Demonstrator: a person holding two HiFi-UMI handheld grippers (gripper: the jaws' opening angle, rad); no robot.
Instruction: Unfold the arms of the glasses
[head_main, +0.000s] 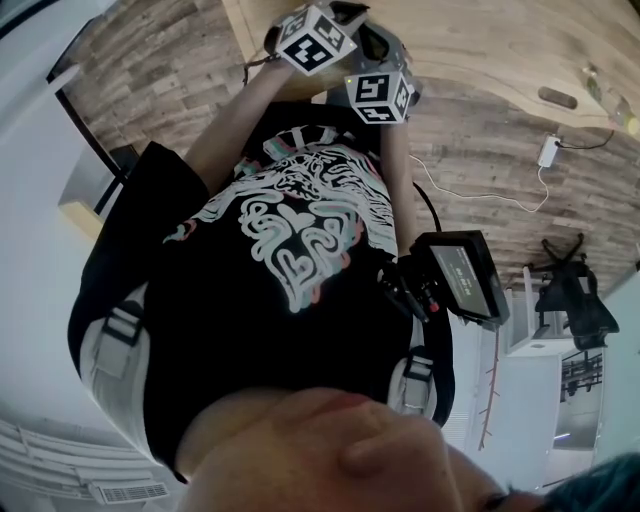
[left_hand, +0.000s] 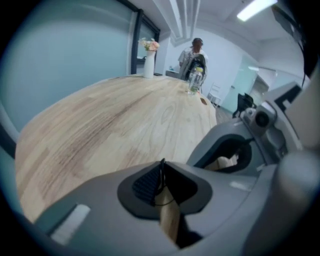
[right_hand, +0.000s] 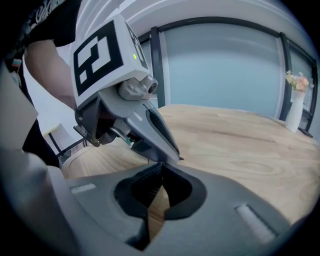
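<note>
I see no glasses clearly in any view. In the left gripper view my left gripper (left_hand: 162, 169) has its jaws shut; a thin dark line runs along the seam, and I cannot tell what it is. My right gripper (right_hand: 161, 170) is shut too, with only the wooden table (right_hand: 235, 145) showing past it. The two grippers meet nose to nose just above the table edge. The left gripper's body (right_hand: 145, 125) fills the right gripper view, and the right gripper's body (left_hand: 235, 145) shows in the left one. In the head view their marker cubes (head_main: 315, 38) sit side by side at the top.
A white vase of flowers (left_hand: 149, 59), a water bottle (left_hand: 195, 80) and a small brown oval object (left_hand: 203, 100) stand at the table's far end, where another person (left_hand: 193, 56) is. A black device (head_main: 462, 275) hangs at my hip. A cable (head_main: 480, 190) lies on the floor.
</note>
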